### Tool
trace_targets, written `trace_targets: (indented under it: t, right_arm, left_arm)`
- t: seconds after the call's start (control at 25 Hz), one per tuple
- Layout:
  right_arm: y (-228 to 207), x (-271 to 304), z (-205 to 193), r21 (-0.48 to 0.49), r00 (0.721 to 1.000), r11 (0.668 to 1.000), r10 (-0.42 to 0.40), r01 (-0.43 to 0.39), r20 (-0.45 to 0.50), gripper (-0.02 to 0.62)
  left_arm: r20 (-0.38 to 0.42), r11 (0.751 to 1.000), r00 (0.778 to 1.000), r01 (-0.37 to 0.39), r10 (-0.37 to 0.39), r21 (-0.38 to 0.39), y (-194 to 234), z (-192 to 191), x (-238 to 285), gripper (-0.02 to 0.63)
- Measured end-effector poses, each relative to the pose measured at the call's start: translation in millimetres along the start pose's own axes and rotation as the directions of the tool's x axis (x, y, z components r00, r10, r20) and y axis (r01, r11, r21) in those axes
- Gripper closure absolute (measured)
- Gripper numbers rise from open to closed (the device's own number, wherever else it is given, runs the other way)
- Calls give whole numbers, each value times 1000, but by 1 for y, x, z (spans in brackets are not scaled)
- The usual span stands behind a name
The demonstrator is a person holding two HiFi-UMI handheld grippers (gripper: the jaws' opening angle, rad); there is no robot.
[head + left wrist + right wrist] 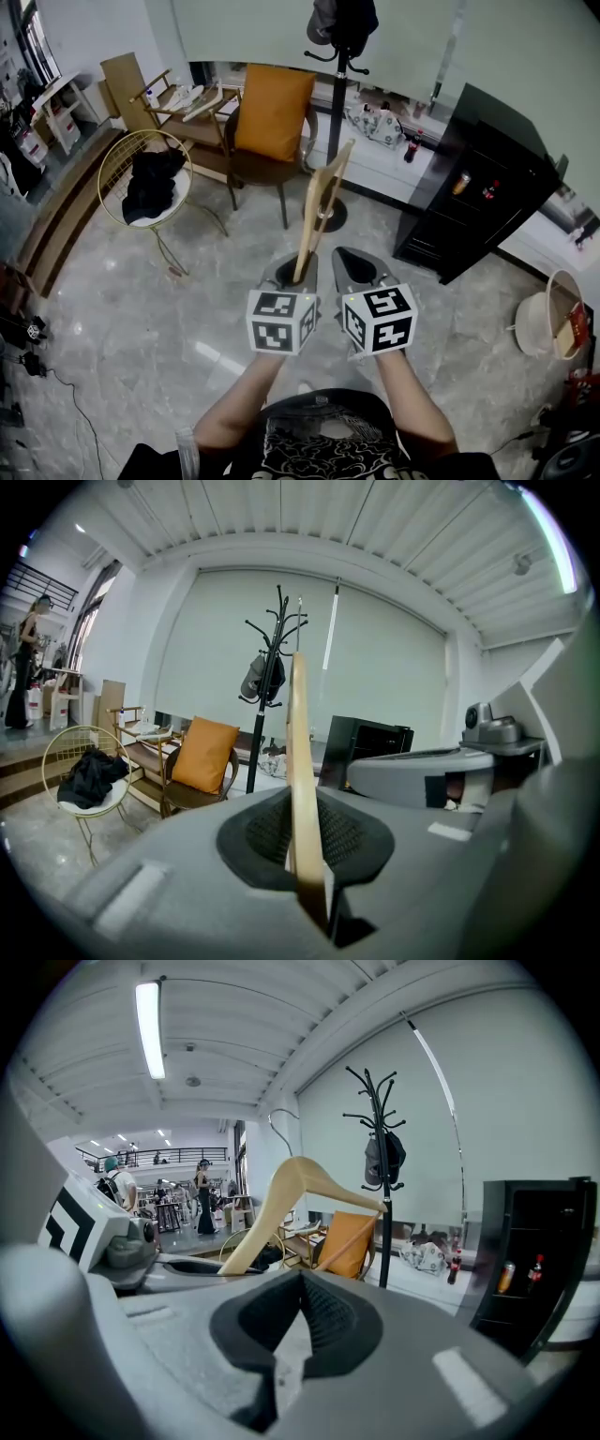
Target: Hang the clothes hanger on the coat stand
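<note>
Left gripper (305,834) pinches hanger (322,202) end; right gripper (298,1321) pressed together, empty. Coat stand (338,89) at 12 o'clock, well apart: close in, hanger upright.

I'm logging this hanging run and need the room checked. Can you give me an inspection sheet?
Surface: glossy marble floor.
Job's things: hanger upright in left gripper; coat stand ahead, dark items on top.
Clutter: black garment on wire chair; basket at right.
Grippers: left gripper shut on hanger; right gripper shut, empty.
Cables: one cable on floor, left.
Surroundings: chair with orange cushion; black cabinet.
</note>
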State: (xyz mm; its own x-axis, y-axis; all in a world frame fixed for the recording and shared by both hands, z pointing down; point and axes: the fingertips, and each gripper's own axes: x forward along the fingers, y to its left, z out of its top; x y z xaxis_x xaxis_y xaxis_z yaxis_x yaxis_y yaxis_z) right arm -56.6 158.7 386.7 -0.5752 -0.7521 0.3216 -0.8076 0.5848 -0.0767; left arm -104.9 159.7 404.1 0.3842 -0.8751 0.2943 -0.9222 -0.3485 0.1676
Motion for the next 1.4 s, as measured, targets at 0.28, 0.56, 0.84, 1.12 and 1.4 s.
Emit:
trace_targets:
  t: [0.28, 0.56, 0.84, 1.12, 1.4]
  right_arm:
    - [-32, 25, 12, -7, 999, 1000, 31, -31, 29, 595]
    - [-92, 49, 41, -12, 997, 998, 56, -55, 46, 595]
    - [-160, 66, 51, -12, 997, 997, 70, -70, 36, 595]
    - [-217, 82, 64, -23, 994, 994, 108, -108, 27, 595]
    - [-246, 92, 69, -46, 988, 987, 152, -151, 23, 595]
  left_arm:
    - [-12, 1000, 1000, -18, 18, 25, -1, 6, 40, 578]
    - [-15, 999, 1000, -27, 27, 29, -16, 35, 102, 578]
    - [-29, 999, 999, -39, 39, 23, -36, 49, 169, 578]
    - [-43, 997, 996, -76, 76, 13, -54, 62, 224, 578]
    - [-32, 992, 992, -123, 123, 2, -59, 69, 251, 578]
